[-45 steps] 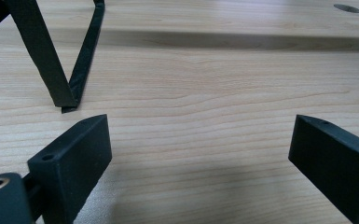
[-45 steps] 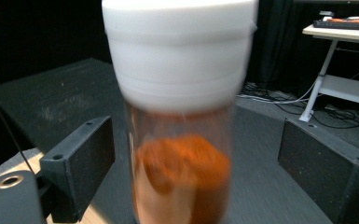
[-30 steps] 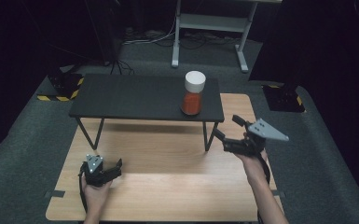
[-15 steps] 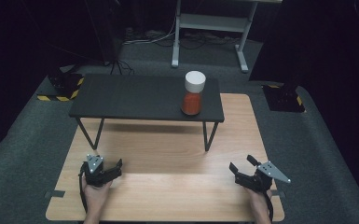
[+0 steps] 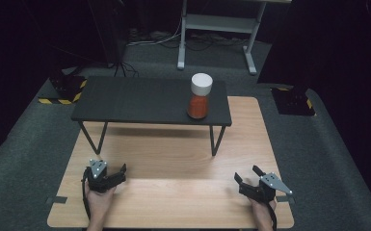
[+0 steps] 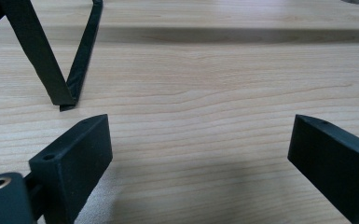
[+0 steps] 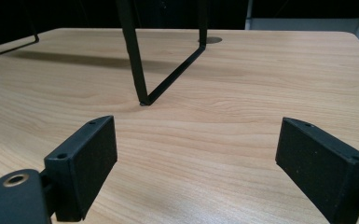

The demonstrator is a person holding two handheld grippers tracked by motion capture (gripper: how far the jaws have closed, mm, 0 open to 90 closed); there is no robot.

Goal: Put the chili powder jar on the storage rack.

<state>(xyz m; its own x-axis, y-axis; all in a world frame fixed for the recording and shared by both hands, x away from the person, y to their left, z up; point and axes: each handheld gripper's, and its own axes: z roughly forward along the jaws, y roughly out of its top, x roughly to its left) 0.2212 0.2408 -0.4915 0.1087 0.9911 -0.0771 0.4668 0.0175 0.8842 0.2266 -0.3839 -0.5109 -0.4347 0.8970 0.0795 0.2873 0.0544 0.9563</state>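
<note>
**A:** Where is the jar?

**B:** The jar [image 5: 200,96] stands upright near the right end of the small black table [image 5: 139,101], close to that table's front edge. It has a white lid and is filled with something orange-red. The black table itself stands on the far half of my wooden tabletop [image 5: 173,192], on thin black legs.

**A:** And your grippers?

**B:** Both are down low at the near edge of the wooden tabletop, well apart from the jar and from each other. My left gripper [image 5: 118,174] sits at the near left, in my left hand [image 5: 99,199]. Its jaws stand wide apart with only bare wood between them. In the left gripper view one of the black table's V-shaped legs [image 6: 65,60] meets the wood just ahead and to the left.

**A:** The right one?

**B:** My right gripper [image 5: 246,177] is at the near right, the grey three-cornered plate on top. Its jaws have just been closing a little, yet they are still spread wide and nothing lies between them. In the right gripper view another V-shaped leg [image 7: 142,60] of the black table comes down onto the wood straight ahead.

**A:** So nothing is held?

**B:** Nothing. Neither gripper touches the jar.
</note>
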